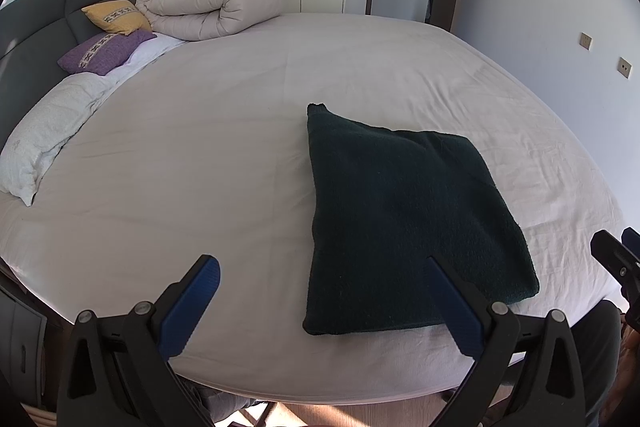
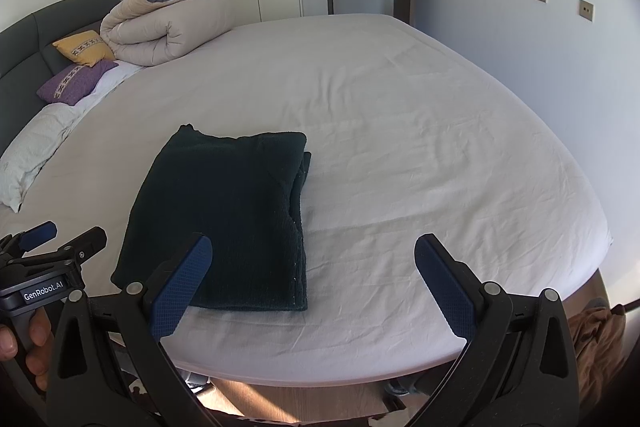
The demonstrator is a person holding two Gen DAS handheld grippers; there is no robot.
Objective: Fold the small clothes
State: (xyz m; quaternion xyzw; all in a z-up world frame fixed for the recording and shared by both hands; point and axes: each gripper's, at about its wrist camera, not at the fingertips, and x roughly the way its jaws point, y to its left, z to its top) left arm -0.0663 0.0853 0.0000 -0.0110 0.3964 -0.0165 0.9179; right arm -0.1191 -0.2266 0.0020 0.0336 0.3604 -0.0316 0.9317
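Note:
A dark green knitted garment (image 1: pixel 404 219) lies folded into a flat rectangle near the front edge of the bed; the right wrist view shows the garment (image 2: pixel 228 215) with stacked layers along its right side. My left gripper (image 1: pixel 324 263) is open above the bed's near edge, its right finger over the garment's near corner and nothing held. To the right of the garment my right gripper (image 2: pixel 312 247) hovers open and empty, its left finger by the garment's near edge. A hand (image 2: pixel 36 343) holds the left gripper's handle.
The bed (image 1: pixel 200 147) has a white sheet. At its head lie a rolled beige duvet (image 1: pixel 208 3), yellow (image 1: pixel 116 17) and purple cushions (image 1: pixel 102 51) and a white pillow (image 1: pixel 44 131). Wardrobes and a door stand behind; a wall runs along the right. Brown cloth (image 2: pixel 596 339) lies on the floor.

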